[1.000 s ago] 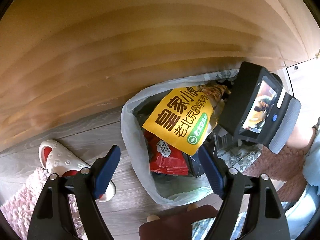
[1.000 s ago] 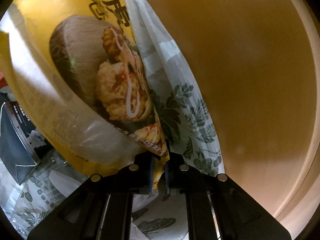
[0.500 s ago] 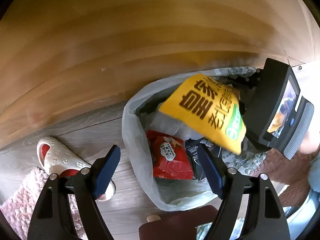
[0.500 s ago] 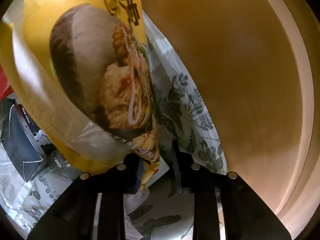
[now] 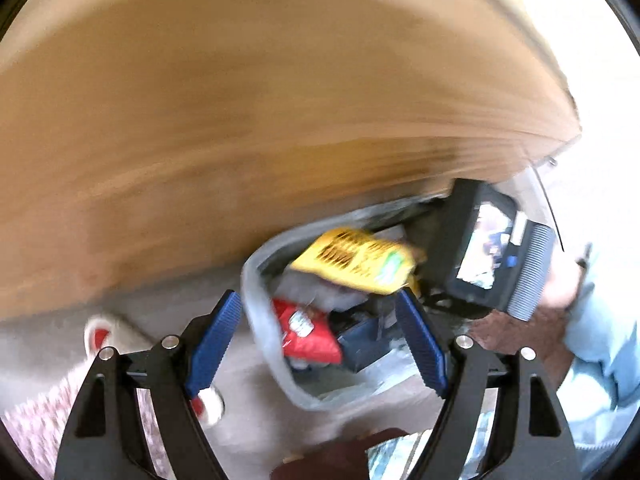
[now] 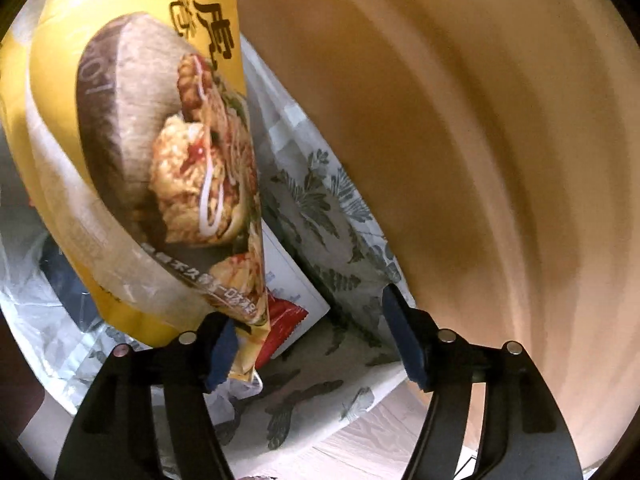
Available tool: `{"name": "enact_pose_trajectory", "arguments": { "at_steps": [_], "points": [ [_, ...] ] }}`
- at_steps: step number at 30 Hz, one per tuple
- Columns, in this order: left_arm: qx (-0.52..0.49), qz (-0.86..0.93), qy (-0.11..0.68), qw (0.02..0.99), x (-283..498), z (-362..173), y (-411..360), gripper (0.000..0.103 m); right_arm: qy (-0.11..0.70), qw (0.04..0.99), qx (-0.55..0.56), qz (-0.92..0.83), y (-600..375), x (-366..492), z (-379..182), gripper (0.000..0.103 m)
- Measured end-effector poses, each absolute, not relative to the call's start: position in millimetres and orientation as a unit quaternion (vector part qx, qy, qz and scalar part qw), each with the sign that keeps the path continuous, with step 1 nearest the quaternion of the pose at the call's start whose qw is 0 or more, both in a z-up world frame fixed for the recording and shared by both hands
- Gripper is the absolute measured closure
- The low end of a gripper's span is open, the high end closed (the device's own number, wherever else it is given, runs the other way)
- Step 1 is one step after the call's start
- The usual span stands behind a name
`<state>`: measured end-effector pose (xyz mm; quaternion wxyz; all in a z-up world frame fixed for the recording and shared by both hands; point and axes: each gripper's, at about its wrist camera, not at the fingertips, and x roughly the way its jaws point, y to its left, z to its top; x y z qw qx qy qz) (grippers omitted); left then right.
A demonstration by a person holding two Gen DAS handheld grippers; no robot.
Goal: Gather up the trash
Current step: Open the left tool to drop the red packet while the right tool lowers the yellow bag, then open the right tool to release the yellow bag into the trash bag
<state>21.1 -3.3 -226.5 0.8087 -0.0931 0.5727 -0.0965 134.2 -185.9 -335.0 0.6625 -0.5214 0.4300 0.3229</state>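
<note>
**Yellow packet slips from the parting right jaws over the trash bag**

Fingers (image 5: 212, 340) of the left gripper (image 5: 320, 340) stand wide apart with nothing between the blue pads; they hang above the floor and the near rim of the trash bag. At the far left of the left wrist view a white slipper with a red lining (image 5: 108, 330) lies on the pale wood floor (image 5: 52, 344), with a pink fluffy rug (image 5: 32, 420) below it at the frame's edge. A broad wooden panel (image 5: 260, 100) fills the upper part of the view, blurred. Right of the slipper the grey plastic trash bag (image 5: 256, 312) stands open against the panel. Inside it lie a red snack packet (image 5: 304, 332) and, beside that, a dark blue box (image 5: 360, 340). Above them the yellow snack packet (image 5: 356, 260) lies across the bag's mouth, tilted, its far end at the right gripper's housing. At the far right a light blue sleeve (image 5: 600, 340) shows at the edge.

In the right wrist view the yellow snack packet (image 6: 132, 140) fills the left side, printed with a filled bun. Its lower corner rests against the left pad (image 6: 220, 352) of the right gripper (image 6: 316, 348), whose jaws are opening: the right pad stands well clear of the packet, so nothing is pinched. Behind the packet a leaf-printed white bag (image 6: 320, 208) lines the trash bag, and a red-and-white wrapper (image 6: 288, 312) peeks out between the fingers. The wooden panel (image 6: 460, 160) takes up the right half
</note>
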Motion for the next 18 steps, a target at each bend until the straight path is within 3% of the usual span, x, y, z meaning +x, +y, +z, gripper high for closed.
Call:
{"name": "enact_pose_trajectory", "arguments": {
  "at_steps": [4,6,8,11,18],
  "points": [
    [-0.054,-0.127,0.556,0.819,25.3,-220.2,-27.9,0.029,0.424,0.662,-0.527,0.323,-186.1,131.1,-331.8,0.038],
    [-0.032,-0.123,0.57,0.812,30.7,-228.8,-35.3,0.048,0.423,0.663,-0.526,0.324,-182.3,122.1,-336.5,0.038],
    [-0.034,-0.119,0.601,0.79,39.9,-248.6,-37.9,0.079,0.421,0.663,-0.527,0.324,-184.3,118.2,-341.7,0.038],
    [-0.044,-0.124,0.627,0.768,50.4,-272.2,-38.7,0.103,0.411,0.663,-0.53,0.331,-184.2,99.0,-354.4,0.038],
    [-0.044,-0.108,0.67,0.733,62.4,-316.8,-36.3,0.103,0.411,0.667,-0.509,0.357,-184.6,88.8,-349.8,0.038]
  ]
}}
